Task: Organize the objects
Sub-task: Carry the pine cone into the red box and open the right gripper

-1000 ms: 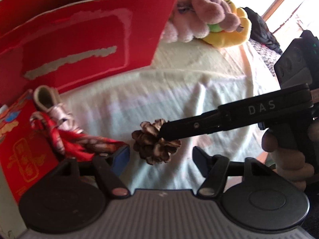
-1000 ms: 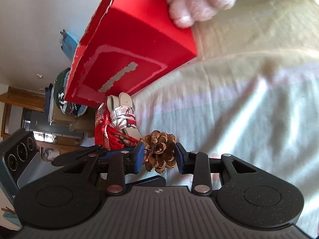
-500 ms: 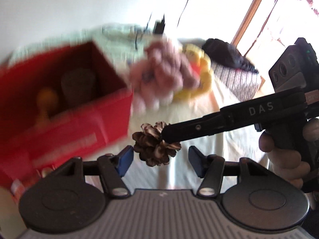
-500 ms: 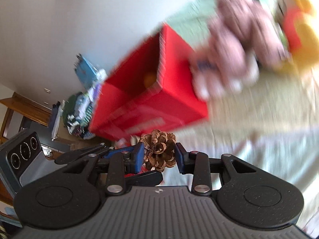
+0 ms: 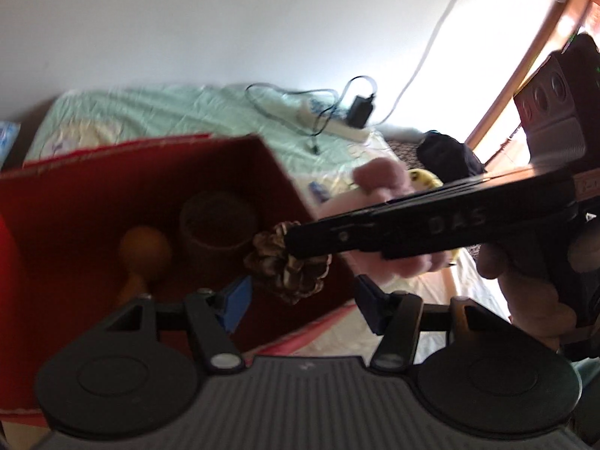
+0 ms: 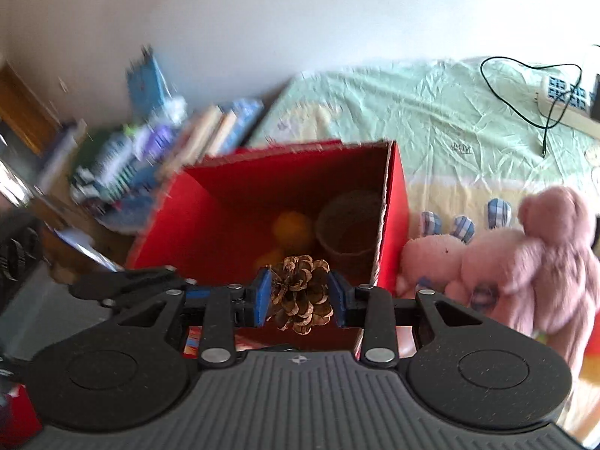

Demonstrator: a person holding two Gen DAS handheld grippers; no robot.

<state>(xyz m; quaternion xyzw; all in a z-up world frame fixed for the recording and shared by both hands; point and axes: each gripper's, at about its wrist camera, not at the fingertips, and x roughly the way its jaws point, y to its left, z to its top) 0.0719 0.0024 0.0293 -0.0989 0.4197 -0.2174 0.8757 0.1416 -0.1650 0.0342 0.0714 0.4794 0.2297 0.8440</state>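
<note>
My right gripper (image 6: 300,296) is shut on a brown pine cone (image 6: 300,292), held in the air at the near edge of an open red box (image 6: 393,202). Inside the box lie an orange rounded object (image 6: 290,227) and a brown cup-like pot (image 6: 348,225). In the left wrist view the pine cone (image 5: 287,268) hangs at the tip of the right gripper (image 5: 296,243), above the red box (image 5: 93,195). My left gripper (image 5: 300,300) is open just below the cone, its blue pads apart and touching nothing.
A pink plush toy (image 6: 525,255) lies right of the box, with a yellow plush (image 5: 423,180) behind it. A power strip with cables (image 5: 348,127) rests on the pale green bedsheet (image 6: 412,112). Books and clutter (image 6: 150,150) stand left of the bed. A hand (image 5: 525,292) holds the right gripper.
Both grippers have risen from the bedsheet with the pine cone still in the right one. The view now looks down into the red box, and the cone is over its near edge.
</note>
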